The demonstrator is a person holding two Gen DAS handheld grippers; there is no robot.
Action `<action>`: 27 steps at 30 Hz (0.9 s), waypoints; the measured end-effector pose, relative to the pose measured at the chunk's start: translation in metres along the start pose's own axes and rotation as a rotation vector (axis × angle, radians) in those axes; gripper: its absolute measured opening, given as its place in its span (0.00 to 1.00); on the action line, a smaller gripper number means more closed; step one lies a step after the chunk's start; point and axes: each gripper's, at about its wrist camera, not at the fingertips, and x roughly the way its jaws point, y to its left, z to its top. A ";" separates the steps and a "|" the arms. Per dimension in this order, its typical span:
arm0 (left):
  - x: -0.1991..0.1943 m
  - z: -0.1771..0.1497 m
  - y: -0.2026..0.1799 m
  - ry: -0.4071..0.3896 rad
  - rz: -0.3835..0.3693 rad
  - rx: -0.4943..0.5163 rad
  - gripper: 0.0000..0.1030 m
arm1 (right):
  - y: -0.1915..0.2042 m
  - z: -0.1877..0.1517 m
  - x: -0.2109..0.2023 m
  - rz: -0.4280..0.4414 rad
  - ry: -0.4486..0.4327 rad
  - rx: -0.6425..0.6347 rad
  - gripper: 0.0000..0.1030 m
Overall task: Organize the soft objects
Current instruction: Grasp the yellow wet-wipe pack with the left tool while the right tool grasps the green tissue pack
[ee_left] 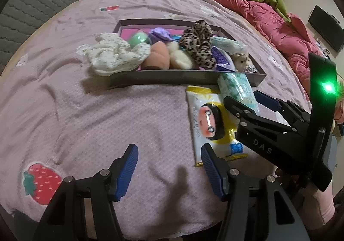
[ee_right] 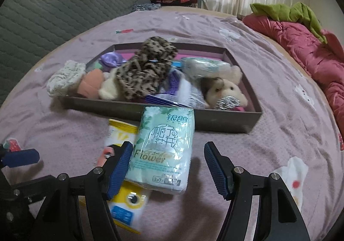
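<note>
My right gripper [ee_right: 167, 168] is low over the bed [ee_right: 268, 133], pointing forward and slightly down, jaws spread wide. Between them lies the green tissue pack [ee_right: 163, 150], its near end inside the gap and its far end leaning on the front wall of the brown tray [ee_right: 215, 120] straight ahead. My left pad [ee_right: 120, 168] is just beside or touching the pack's edge; I cannot tell which. The right pad stands well apart from it, so nothing is gripped. Under the pack and my left pad lies the yellow wipes packet [ee_right: 126, 200], flat on the cover.

My left gripper [ee_left: 169, 168] hovers low over bare purple cover, jaws open and empty. The yellow wipes packet [ee_left: 206, 125] lies just ahead of its right pad, and the green tissue pack [ee_left: 236, 88] beyond that, against the tray [ee_left: 172, 77]. My right gripper [ee_left: 258, 103] reaches in from the right of that view, angled towards the pack.

Ahead of both jaws the tray holds a leopard-print cloth [ee_right: 146, 69], a cream plush dog [ee_right: 225, 88], a peach plush [ee_right: 90, 84] and a floral cloth [ee_right: 64, 77] draped over its left end.
</note>
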 end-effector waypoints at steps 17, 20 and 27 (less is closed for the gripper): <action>0.042 0.029 -0.044 0.060 -0.067 0.028 0.59 | -0.070 -0.010 0.000 -0.011 0.029 0.081 0.65; 0.053 0.030 -0.051 0.080 -0.060 0.036 0.59 | -0.070 -0.010 0.001 -0.001 0.029 0.076 0.65; 0.070 0.034 -0.060 0.101 -0.040 0.043 0.69 | -0.073 -0.010 0.008 0.020 0.035 0.074 0.65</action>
